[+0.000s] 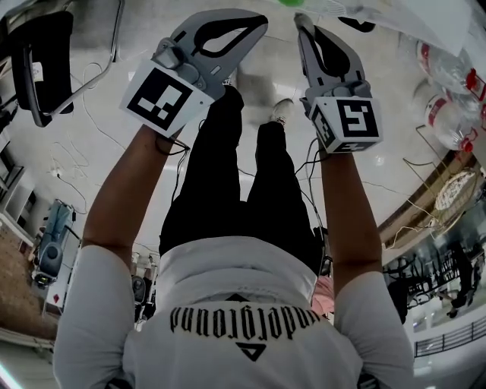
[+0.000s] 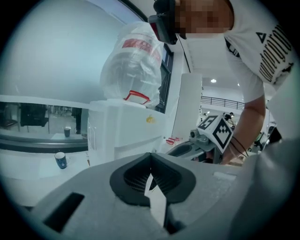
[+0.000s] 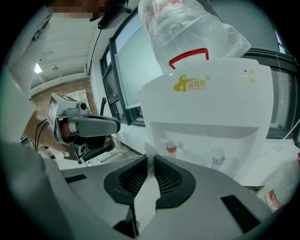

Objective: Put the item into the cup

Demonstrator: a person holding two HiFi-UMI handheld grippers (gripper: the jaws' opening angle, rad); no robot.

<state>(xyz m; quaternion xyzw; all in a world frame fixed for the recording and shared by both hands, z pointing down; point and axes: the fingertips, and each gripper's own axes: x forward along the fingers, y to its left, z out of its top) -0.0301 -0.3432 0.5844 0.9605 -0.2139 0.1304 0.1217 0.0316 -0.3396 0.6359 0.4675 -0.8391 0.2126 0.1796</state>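
Left gripper (image 1: 260,21): held out ahead at arm's length above the floor (image 1: 91,144) and level with its partner. This reads as a carrying posture on the way to the work, with nothing under it yet. Its fingers (image 2: 133,180) meet at the tips and hold nothing. Blue cup (image 2: 60,160): upright on the pale counter (image 2: 28,176) at far left, well apart from both grippers. It is judged to be the task's receptacle, though a darker cup (image 2: 67,131) stands farther back. Item: not identifiable in any view. Water dispenser (image 3: 206,108): white, straight ahead of both grippers, with a bag-wrapped bottle (image 3: 187,33) seated on top and a red tap (image 3: 172,148) in the recess. Right gripper (image 1: 305,23): just beside the left, its fingers (image 3: 171,180) almost together with only a narrow slit between them. A pale sliver at the tips may be something thin pinched there or only background — it cannot be told which. Spare bottles (image 1: 448,114): bagged, on the floor at far right. View notes: the head view alone shows both arms, the legs and the spare bottles, but no cup. The left gripper view alone shows the cups and counter — the right gripper view alone shows the tap recess.
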